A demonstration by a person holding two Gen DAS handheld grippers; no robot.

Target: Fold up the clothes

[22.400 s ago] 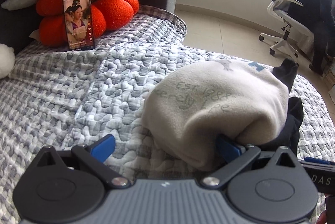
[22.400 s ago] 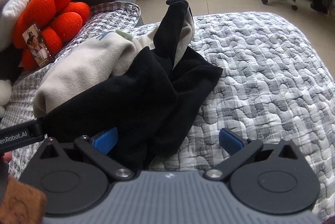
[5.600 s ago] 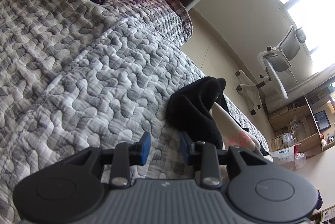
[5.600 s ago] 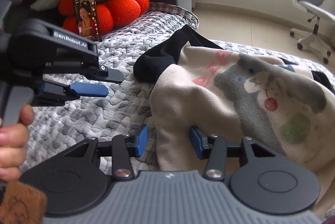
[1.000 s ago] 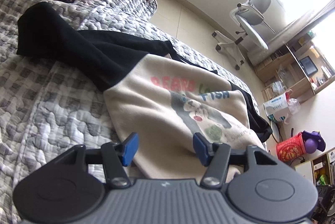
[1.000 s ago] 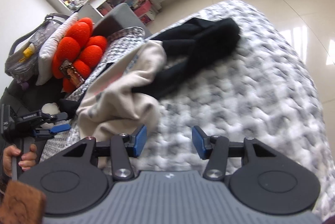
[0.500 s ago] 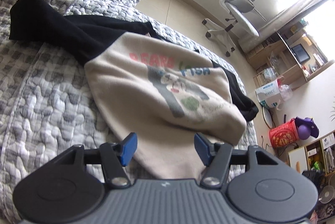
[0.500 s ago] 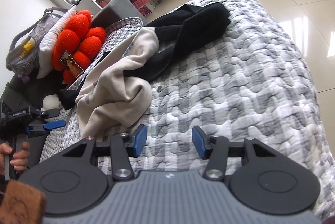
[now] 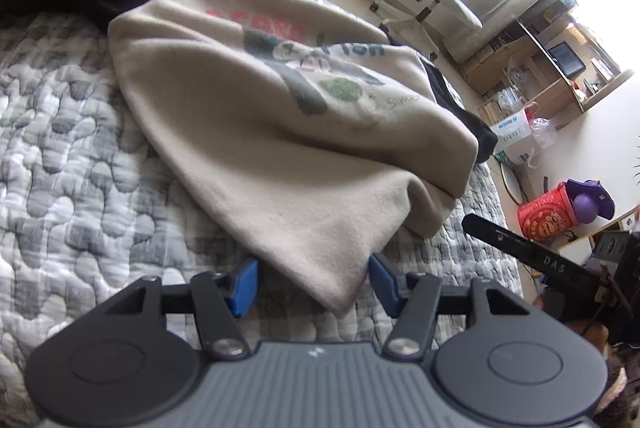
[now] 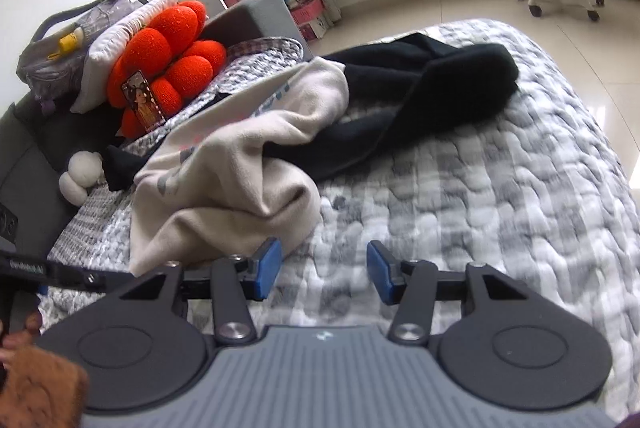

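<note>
A cream sweatshirt [image 9: 280, 132] with black sleeves lies crumpled on the quilted bed [image 9: 72, 196], filling the centre of the left wrist view. Its lower corner hangs between the closing left tongs [image 9: 313, 282], whose blue pads do not press it. The right tongs [image 10: 323, 274] stand open over bare quilt at lower centre, the sweatshirt's hem just left of them.

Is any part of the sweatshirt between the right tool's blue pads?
No, the right tool has only grey quilt between its pads; the beige sweatshirt lies beside it.
</note>
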